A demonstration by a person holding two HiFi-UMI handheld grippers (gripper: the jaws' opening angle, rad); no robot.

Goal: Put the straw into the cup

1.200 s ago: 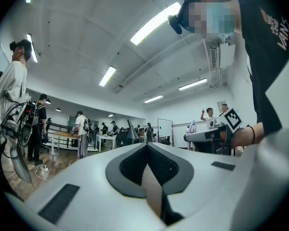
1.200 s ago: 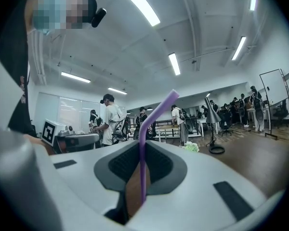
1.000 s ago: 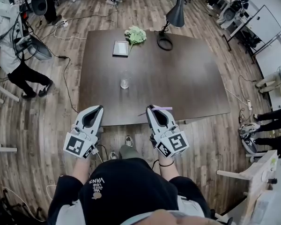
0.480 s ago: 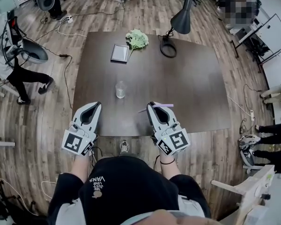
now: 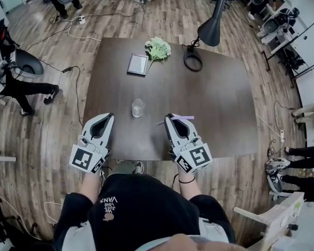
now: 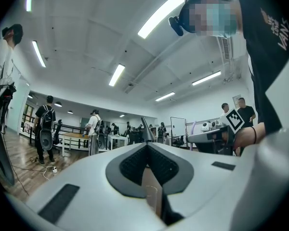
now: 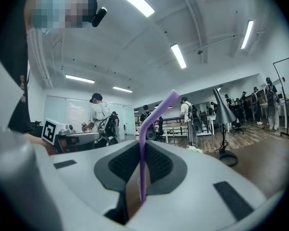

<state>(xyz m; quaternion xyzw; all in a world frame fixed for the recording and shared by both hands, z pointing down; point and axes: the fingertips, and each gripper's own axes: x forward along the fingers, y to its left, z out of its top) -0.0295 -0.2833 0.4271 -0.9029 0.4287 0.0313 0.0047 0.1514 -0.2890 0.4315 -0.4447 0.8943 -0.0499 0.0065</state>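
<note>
Dark square table (image 5: 214,103) on wood-plank floor (image 5: 39,135), black desk lamp (image 5: 210,31) at its far edge, strip lights (image 6: 162,13) overhead.

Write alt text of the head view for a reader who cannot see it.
Seen from above, the right tongs pinch a purple straw over the near edge of a dark table. A clear cup stands ahead; the left tongs hold nothing.

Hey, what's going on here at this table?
A person stands at a dark table, a gripper in each hand. The right gripper is shut on a purple straw; the left gripper is shut, empty. The clear cup stands on the table ahead, and the straw isn't in it yet.
</note>
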